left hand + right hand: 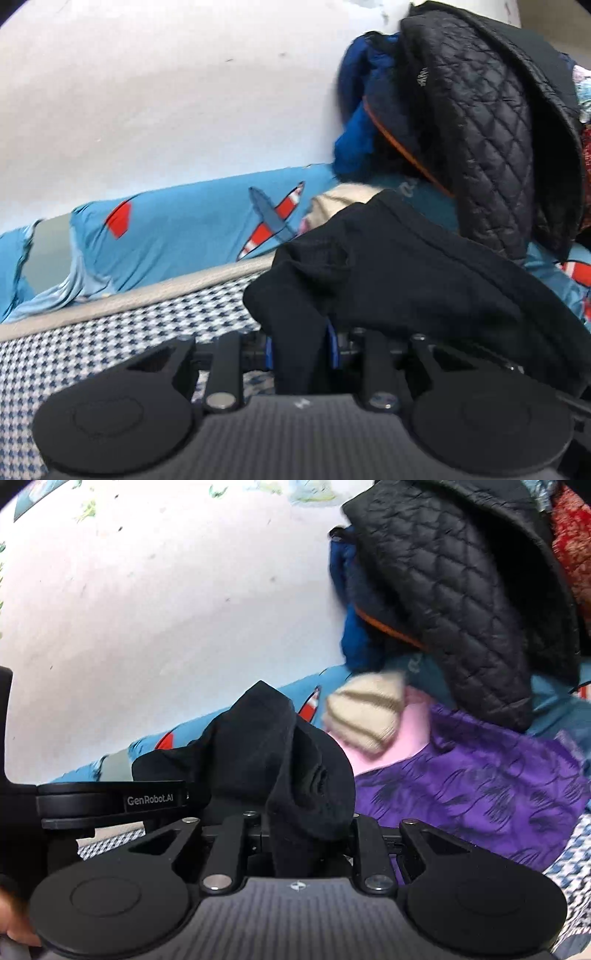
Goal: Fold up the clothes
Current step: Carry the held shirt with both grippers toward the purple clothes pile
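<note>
Nearest the right wrist lens, the right gripper [295, 834] is clamped on a bunch of black garment [273, 753]; fabric heaps upward from the jaws. Left of it, the left gripper's [110, 799] side reads "GenRobot.AI". From the left wrist, that gripper [301, 347] is likewise clamped on the black garment [388, 273], which runs rightward across the view, long axis roughly level. Beneath: houndstooth cover [92, 350]. Beyond: purple patterned cloth [480, 782], cream knit piece [364, 709], blue aeroplane-print sheet [184, 229]. Farthest: black quilted jacket [476, 129], small label unreadable, against a white wall [166, 92].
</note>
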{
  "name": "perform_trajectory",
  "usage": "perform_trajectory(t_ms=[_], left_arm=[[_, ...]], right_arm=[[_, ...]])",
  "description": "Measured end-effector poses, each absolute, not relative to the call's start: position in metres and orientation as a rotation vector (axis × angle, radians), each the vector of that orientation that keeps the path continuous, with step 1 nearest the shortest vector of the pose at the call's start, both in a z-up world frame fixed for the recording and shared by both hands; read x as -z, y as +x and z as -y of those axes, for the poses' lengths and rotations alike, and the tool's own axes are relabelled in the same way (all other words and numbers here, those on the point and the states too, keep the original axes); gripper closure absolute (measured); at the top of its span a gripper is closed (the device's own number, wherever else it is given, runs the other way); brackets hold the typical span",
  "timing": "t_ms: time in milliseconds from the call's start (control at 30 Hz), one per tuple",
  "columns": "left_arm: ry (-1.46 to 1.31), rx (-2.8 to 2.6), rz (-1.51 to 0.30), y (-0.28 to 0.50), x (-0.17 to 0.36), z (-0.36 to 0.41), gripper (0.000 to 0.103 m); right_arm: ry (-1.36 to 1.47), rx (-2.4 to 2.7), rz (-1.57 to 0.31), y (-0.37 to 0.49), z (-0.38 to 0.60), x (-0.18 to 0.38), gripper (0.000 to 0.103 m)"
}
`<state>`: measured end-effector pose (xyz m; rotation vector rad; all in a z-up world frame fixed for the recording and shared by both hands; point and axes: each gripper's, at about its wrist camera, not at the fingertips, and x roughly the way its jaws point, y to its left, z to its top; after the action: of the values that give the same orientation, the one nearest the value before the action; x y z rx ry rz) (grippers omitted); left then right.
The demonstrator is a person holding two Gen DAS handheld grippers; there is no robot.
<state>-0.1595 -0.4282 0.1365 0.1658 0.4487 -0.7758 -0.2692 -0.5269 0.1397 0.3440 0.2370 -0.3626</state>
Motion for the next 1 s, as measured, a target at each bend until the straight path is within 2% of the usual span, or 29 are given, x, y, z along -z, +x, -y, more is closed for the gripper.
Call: perform_trajectory(t_ms=[400, 1000], left_arm=[[0.217, 0.865, -0.394, -0.184, -0.154, 0.495, 0.079], [0.267, 0.942, -0.409, -0.188, -0.142, 0.558, 0.079]], right_arm=[[0.434, 0.488, -0.11, -0.297, 0.581, -0.15, 0.083], [0.424, 0.61, -0.111, -0.303, 0.624, -0.143, 0.083]])
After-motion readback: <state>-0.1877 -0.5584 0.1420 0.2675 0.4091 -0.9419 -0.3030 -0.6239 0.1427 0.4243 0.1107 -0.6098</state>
